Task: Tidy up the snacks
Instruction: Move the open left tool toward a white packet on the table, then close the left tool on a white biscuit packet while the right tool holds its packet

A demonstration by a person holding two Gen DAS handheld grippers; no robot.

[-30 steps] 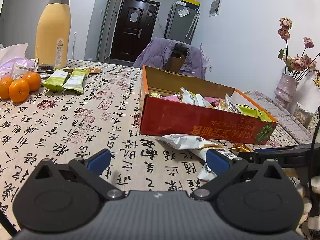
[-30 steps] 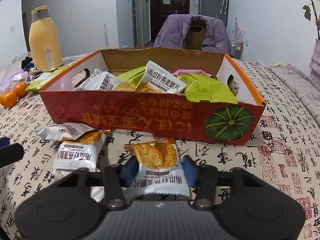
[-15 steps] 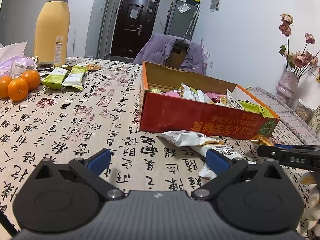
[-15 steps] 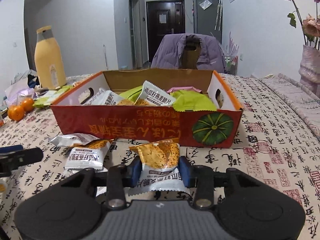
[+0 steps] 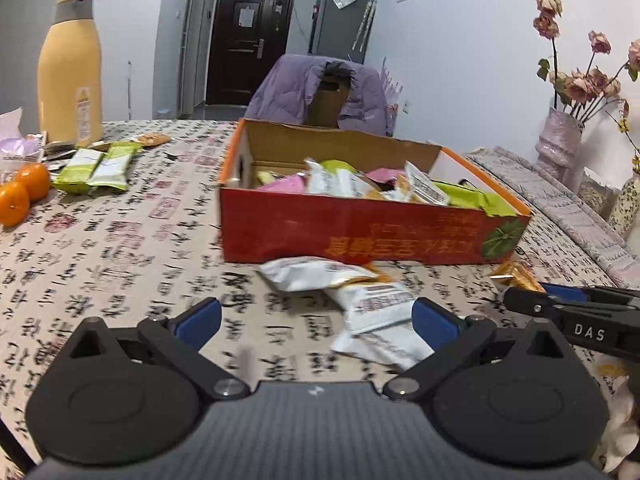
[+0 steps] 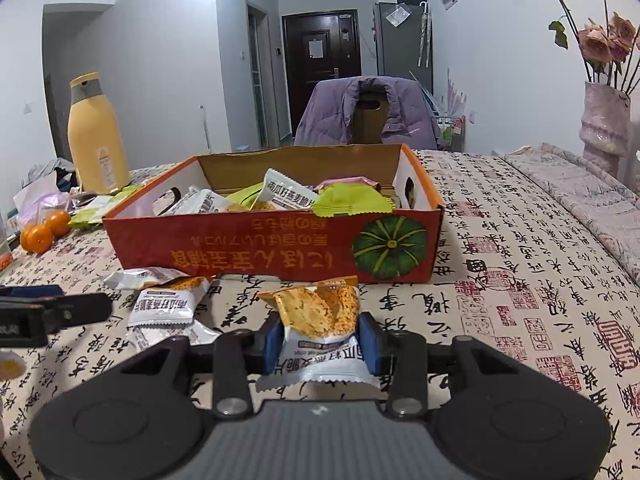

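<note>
Each camera sits on its hand-held gripper, low over the counter, and faces forward and slightly down along the fingers. The left view looks at the box from its left front corner; the right view faces the box head-on, close. Both share the box, bottle, door and chair.

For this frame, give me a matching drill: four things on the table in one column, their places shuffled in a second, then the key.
1. orange-and-white snack packet
2. tangerines
3. yellow bottle
4. pink packet

A. inside the red box
B. standing upright at the table's far left
C. clamped in the right gripper
D. on the tablecloth, at the left edge

Pairs: 1-C, 2-D, 3-B, 4-A
</note>
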